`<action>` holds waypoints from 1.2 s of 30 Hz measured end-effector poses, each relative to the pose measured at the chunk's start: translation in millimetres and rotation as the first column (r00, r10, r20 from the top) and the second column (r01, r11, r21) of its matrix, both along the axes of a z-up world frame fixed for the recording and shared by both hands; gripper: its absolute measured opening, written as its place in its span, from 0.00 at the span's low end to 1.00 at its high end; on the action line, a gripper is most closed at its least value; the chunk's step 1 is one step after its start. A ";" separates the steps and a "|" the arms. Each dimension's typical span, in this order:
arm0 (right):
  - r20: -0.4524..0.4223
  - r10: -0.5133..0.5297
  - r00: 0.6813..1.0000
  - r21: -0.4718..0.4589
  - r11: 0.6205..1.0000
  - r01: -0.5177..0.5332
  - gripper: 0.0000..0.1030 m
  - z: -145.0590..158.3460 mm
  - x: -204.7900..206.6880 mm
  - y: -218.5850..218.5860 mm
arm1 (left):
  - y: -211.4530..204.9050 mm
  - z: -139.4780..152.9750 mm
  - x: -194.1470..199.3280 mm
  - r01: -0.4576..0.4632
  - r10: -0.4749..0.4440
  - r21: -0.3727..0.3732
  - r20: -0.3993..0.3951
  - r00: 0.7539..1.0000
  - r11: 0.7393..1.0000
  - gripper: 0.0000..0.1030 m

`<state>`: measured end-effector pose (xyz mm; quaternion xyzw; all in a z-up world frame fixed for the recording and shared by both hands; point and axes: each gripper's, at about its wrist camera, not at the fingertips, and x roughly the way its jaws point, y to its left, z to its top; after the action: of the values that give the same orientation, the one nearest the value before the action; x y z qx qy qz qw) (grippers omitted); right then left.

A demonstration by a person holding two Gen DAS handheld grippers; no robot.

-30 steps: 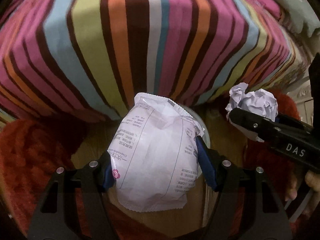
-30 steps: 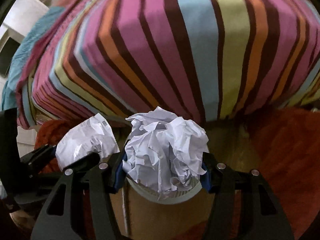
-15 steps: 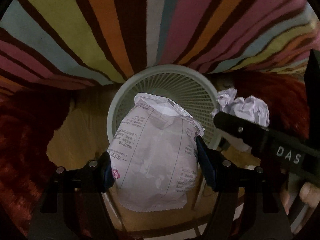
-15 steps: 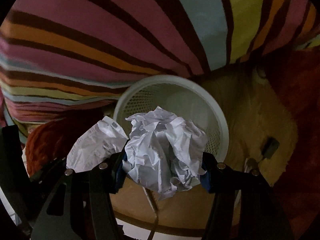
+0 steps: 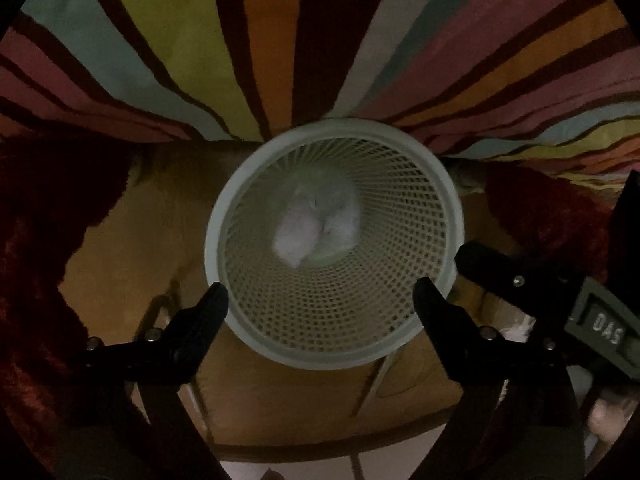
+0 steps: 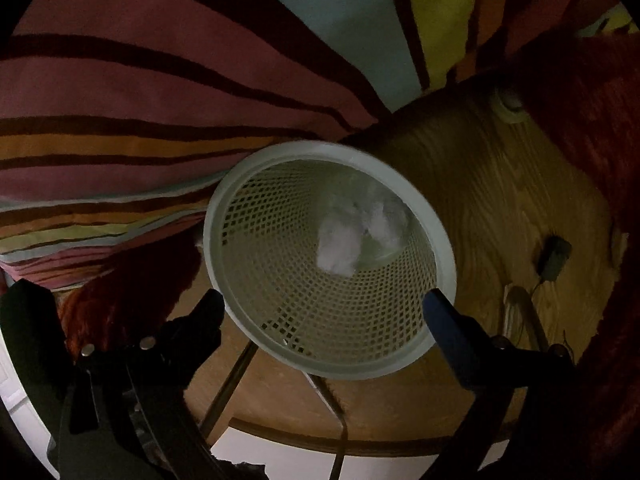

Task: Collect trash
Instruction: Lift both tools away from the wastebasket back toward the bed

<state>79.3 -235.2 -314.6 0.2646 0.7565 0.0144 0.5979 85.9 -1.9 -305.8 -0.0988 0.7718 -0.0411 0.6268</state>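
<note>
Both pieces of trash gone from the grippers since a moment ago; left gripper and right gripper jaws opening, nothing between, above the mesh wastebasket; white packet and crumpled paper blurred inside the wastebasket, beside the striped bedspread

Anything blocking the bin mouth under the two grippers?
Nothing visible. The mesh bin is open-topped, both grippers (left gripper, right gripper) are opening with nothing between them, and two white pieces lie inside.

Pale lattice basket, multicoloured striped cover, red rug.
</note>
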 end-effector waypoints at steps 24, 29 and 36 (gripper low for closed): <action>0.159 -0.074 0.985 0.010 0.997 0.073 0.92 54.3 -14.6 -5.5 | 21.3 63.8 -11.0 -0.099 0.105 -0.038 0.215 0.971 0.994 0.88; 0.234 -0.062 0.970 0.011 0.998 0.061 0.92 71.8 -15.7 -5.8 | 29.7 98.2 -15.6 -0.105 0.113 -0.042 0.357 0.927 0.994 0.88; 0.416 -0.084 0.906 0.001 0.996 0.091 0.92 116.3 -16.1 -16.9 | 38.4 147.1 -16.7 -0.092 0.094 -0.031 0.557 0.825 0.995 0.88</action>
<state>63.2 -252.0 -198.3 0.2837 0.5996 0.0367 0.7475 69.3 36.6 -158.7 -0.1207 0.5495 -0.0385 0.8258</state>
